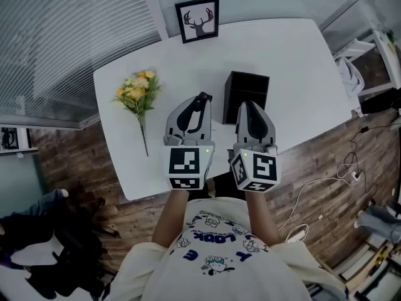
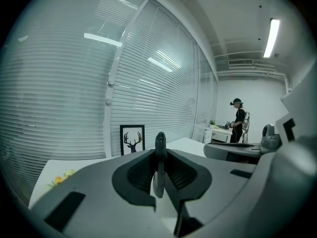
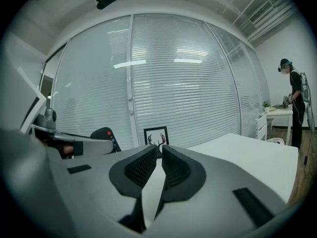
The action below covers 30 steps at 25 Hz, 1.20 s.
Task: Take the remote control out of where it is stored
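Flowers (image 1: 138,93) left, deer picture (image 1: 198,19) behind black box (image 1: 245,96)

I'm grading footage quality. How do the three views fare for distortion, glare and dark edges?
Head view: the table edges bow from fisheye, light is even, shadows soft. Left gripper view: black corners, a glaring ceiling light, lamp reflections on the blinds; the remote control in the jaws looks sharp. Right gripper view: black corners, bulging blinds, same reflections.
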Tool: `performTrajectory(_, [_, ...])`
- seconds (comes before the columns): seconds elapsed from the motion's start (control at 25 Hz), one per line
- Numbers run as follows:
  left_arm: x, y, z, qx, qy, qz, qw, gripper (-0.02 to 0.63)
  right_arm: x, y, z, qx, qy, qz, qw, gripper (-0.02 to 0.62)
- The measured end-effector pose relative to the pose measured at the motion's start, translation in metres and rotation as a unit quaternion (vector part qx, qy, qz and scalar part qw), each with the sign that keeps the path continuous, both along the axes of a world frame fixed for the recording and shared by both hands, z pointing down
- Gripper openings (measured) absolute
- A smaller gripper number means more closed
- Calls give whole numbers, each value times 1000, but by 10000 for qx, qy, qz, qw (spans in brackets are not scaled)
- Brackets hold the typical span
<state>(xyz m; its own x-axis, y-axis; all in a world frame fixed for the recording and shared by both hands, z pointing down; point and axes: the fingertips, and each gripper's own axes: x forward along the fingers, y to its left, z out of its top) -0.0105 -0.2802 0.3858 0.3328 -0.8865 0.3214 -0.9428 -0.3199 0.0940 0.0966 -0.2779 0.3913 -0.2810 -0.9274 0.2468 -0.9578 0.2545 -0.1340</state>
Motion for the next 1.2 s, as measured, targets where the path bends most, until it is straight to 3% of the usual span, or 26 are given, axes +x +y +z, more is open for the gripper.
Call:
performTrajectory(0.6, [-19, 2, 2, 15, -40, -79, 10000, 69, -18, 2, -2, 30, 64, -37, 10000, 51])
performTrajectory(1.2, [-14, 2, -1, 33, -75, -28, 10000, 69, -17, 2, -6, 53, 49, -35, 10000, 51])
